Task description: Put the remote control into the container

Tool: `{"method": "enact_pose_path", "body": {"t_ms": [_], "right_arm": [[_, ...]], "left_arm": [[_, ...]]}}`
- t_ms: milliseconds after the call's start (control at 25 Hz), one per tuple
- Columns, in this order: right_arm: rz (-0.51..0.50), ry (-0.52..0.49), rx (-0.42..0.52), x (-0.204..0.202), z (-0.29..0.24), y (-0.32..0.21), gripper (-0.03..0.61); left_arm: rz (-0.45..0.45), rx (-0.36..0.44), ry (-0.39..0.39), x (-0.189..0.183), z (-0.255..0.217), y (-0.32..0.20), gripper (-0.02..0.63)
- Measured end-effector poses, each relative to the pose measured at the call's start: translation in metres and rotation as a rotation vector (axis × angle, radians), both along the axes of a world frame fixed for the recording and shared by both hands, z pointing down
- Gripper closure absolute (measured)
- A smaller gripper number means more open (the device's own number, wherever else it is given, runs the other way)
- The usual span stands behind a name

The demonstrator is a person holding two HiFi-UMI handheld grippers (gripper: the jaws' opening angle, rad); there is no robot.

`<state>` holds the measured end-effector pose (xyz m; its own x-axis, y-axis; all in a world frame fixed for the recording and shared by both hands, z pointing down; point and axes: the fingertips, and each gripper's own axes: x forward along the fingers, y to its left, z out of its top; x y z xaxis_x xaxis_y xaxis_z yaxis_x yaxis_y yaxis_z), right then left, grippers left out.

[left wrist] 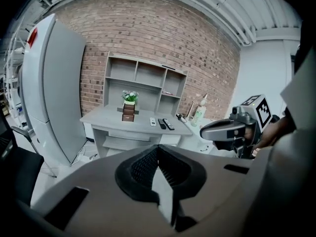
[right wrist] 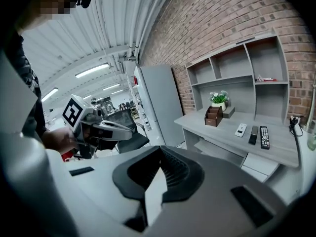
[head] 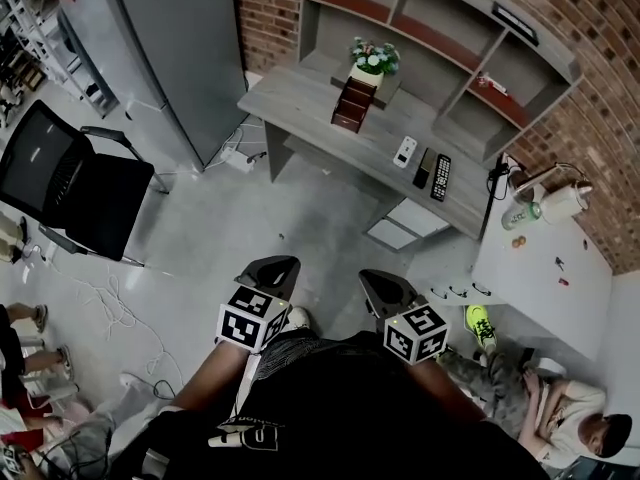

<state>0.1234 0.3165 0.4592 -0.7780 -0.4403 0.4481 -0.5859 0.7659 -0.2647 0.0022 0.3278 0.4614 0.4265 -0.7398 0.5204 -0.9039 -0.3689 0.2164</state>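
Observation:
Three remote controls lie on the grey desk (head: 300, 98): a white one (head: 405, 151), a small black one (head: 424, 167) and a long black one with buttons (head: 441, 177). A brown tiered container (head: 352, 105) stands further left on the desk, beside a potted plant (head: 374, 60). My left gripper (head: 272, 273) and right gripper (head: 385, 290) hang side by side over the floor, well short of the desk. Both are shut with nothing in them. The left gripper view shows the container (left wrist: 128, 112) and remotes (left wrist: 161, 123) far ahead; the right gripper view shows them too (right wrist: 254, 135).
A black office chair (head: 70, 183) stands at the left and a tall grey cabinet (head: 170, 48) behind it. A white table (head: 545, 258) with a bottle (head: 522, 215) is at the right. A person (head: 560, 418) sits on the floor at lower right. Cables (head: 110, 308) trail across the floor.

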Motion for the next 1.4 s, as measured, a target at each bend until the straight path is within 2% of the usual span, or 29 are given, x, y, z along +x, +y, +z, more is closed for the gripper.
{"method": "enact_pose_path", "body": {"t_ms": [240, 440, 800, 1000, 1400], "right_arm": [[0.021, 0.023, 0.019, -0.010, -0.005, -0.015, 0.571], [-0.011, 0.051, 0.030, -0.017, 0.002, -0.013, 0.571], [-0.001, -0.006, -0.011, -0.032, 0.019, -0.050, 0.571], [-0.001, -0.028, -0.022, -0.045, 0.023, -0.083, 0.571], [0.067, -0.057, -0.064, -0.039, 0.025, -0.186, 0.571]], "left_arm": [[-0.003, 0.023, 0.034, -0.012, -0.004, -0.014, 0.607], [0.000, -0.006, 0.044, -0.008, 0.008, -0.019, 0.607], [-0.017, -0.026, 0.014, -0.020, 0.016, -0.036, 0.607], [-0.016, -0.047, -0.008, -0.030, 0.019, -0.067, 0.607], [0.050, -0.061, -0.041, -0.024, 0.008, -0.164, 0.607]]}}
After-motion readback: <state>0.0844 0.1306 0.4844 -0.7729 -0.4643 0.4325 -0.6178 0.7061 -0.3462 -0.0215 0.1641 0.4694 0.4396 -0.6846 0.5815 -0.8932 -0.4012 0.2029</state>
